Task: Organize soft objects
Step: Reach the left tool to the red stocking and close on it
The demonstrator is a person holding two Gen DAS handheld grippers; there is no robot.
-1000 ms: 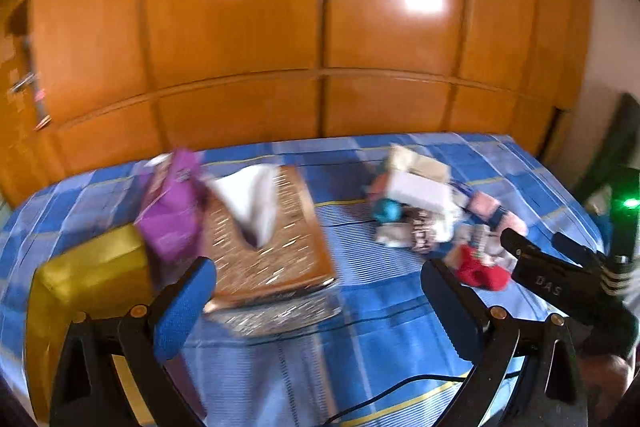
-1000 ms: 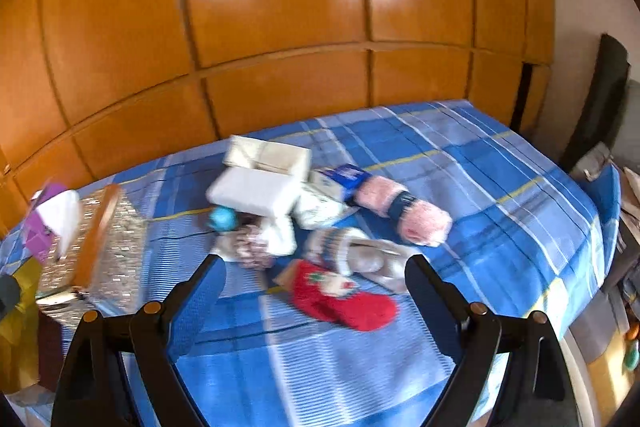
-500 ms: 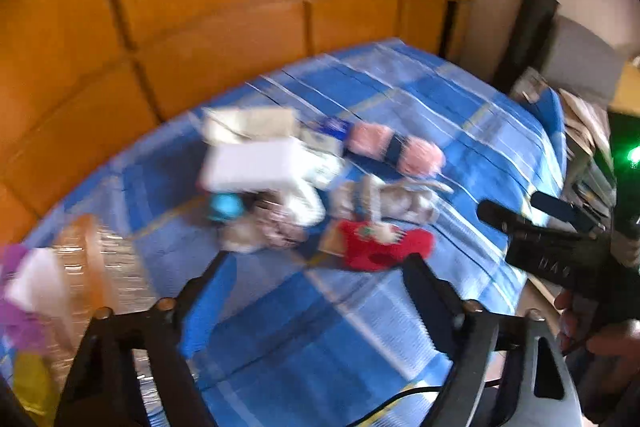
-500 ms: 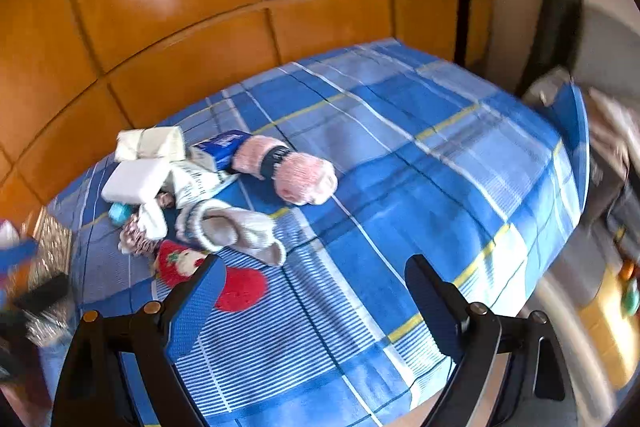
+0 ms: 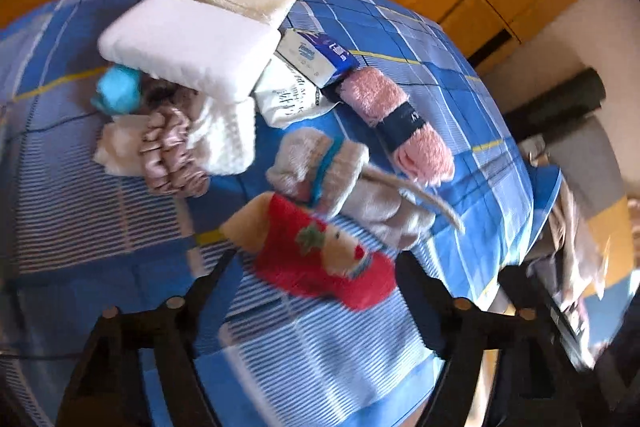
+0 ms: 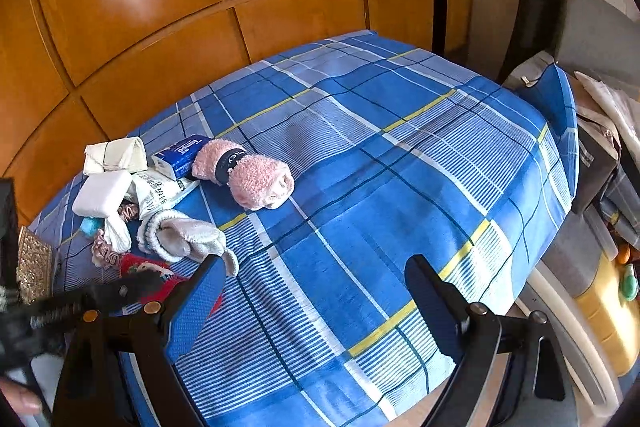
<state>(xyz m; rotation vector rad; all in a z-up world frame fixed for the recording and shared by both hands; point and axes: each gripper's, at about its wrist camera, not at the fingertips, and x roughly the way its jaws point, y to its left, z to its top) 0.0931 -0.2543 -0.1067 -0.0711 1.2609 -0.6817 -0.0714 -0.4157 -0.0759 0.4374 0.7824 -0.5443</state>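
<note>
Left gripper (image 5: 316,279) hangs over the red Christmas sock (image 5: 320,259) on the bed (image 5: 100,227). Its jaws have just been opening a bit and stand apart with the sock between them, not squeezed. Right gripper (image 6: 316,291) is wide apart over bare blue cover. The grey socks (image 5: 352,187) touch the red one, so a grab could catch both. The pink towel roll (image 5: 396,123) lies near.

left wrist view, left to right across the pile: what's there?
Teal ball → satin scrunchie → red Christmas sock → pink rolled towel. The white foam, tissue packs and grey socks overlap, so I left them out.
</note>
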